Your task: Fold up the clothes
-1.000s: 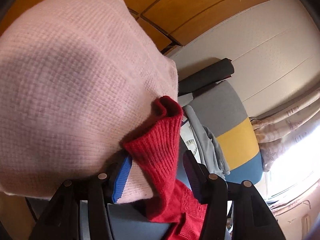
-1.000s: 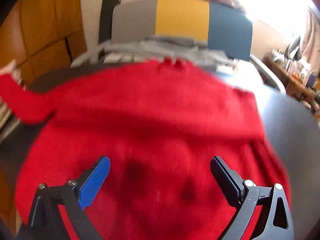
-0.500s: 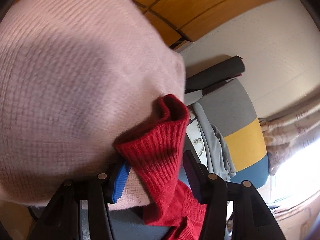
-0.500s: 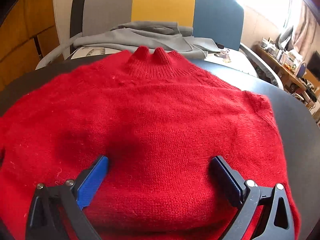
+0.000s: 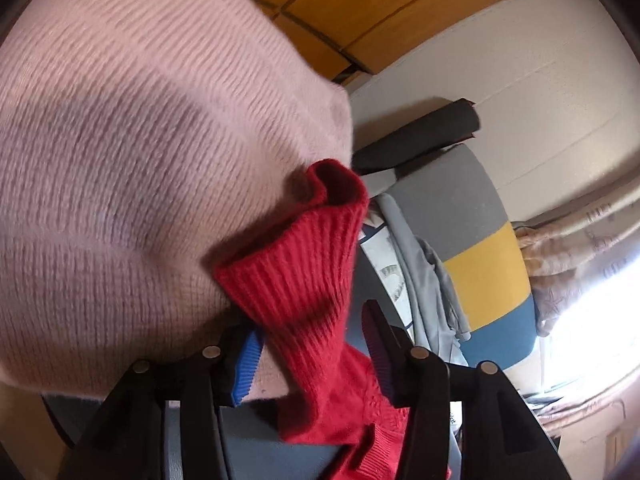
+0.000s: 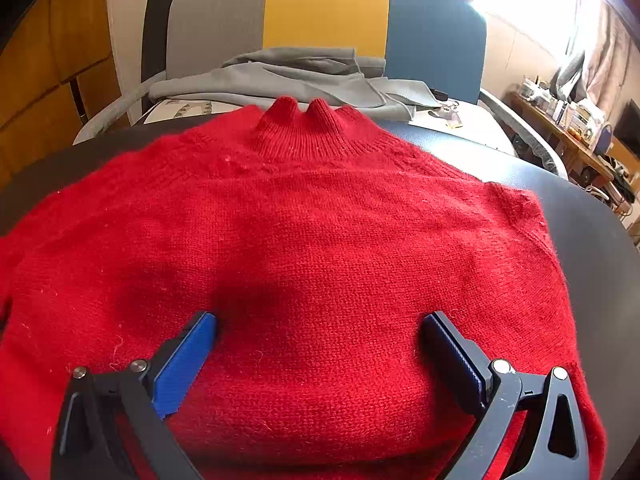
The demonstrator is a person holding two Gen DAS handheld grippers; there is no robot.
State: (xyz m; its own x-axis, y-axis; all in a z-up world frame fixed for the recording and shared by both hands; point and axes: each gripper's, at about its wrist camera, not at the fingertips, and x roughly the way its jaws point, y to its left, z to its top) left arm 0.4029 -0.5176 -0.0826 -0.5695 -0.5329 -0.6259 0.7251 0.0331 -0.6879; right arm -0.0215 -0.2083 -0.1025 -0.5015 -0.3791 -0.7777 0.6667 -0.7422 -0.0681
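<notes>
A dark grey table (image 6: 592, 248) fills the lower part of the right wrist view, and on it a red sweater (image 6: 312, 248) lies spread flat, its ribbed collar (image 6: 316, 128) pointing away from the camera and its shoulders reaching toward both edges of the tabletop. Behind the table stands a chair (image 6: 328, 12) with a back in grey, yellow and blue panels, and a grey garment (image 6: 304, 76) lies heaped on its seat. The right gripper (image 6: 320, 344) hangs low over the lower body of the sweater, aimed forward toward the collar, with its blue-padded fingers (image 6: 184, 360) set wide apart and nothing between them; whether the tips touch the knit cannot be told. In the left wrist view a pink knitted sleeve (image 5: 140, 160) of the person crowds the upper left, close to the lens and blurred. The left gripper (image 5: 312, 340) is rolled sideways, so the chair (image 5: 472, 264) and the wall appear tilted, and it is raised off the table. Between its fingers runs a red ribbed cuff (image 5: 304, 272) of the sweater, bunched and standing up past the fingertips, with more red knit trailing down below. The jaws stand at a narrow gap with the cuff between them; a firm pinch cannot be told from this angle.
</notes>
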